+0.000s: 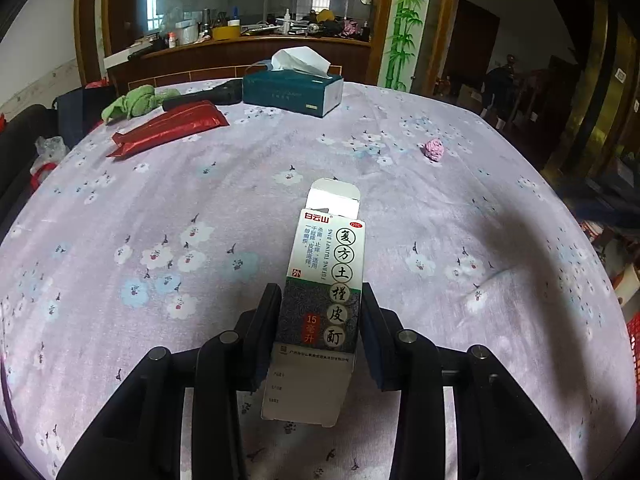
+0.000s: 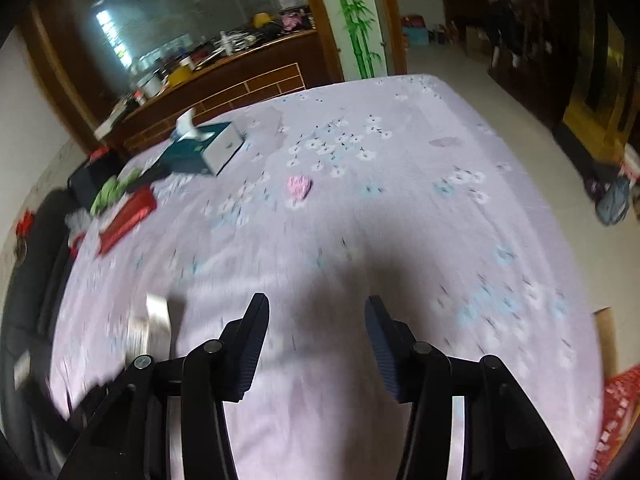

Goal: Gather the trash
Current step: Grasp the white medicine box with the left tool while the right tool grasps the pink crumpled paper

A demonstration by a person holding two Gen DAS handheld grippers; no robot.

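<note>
In my left view the left tool (image 1: pixel 320 332) squeezes the medicine box (image 1: pixel 324 300), its long side pointing away from me, with the pink paper ball (image 1: pixel 434 149) far off to the right, and in my right view the right tool (image 2: pixel 316 340) is wide and empty, the ball (image 2: pixel 299 186) straight ahead with bare surface (image 2: pixel 400 208) between, so I think the right one is nearer.

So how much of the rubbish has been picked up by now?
Nothing looks binned yet. In hand: the left gripper grips the opened white-and-green medicine carton over the floral lilac tablecloth. Left: the crumpled pink paper ball lies on the cloth, and the right gripper is open and empty.
</note>
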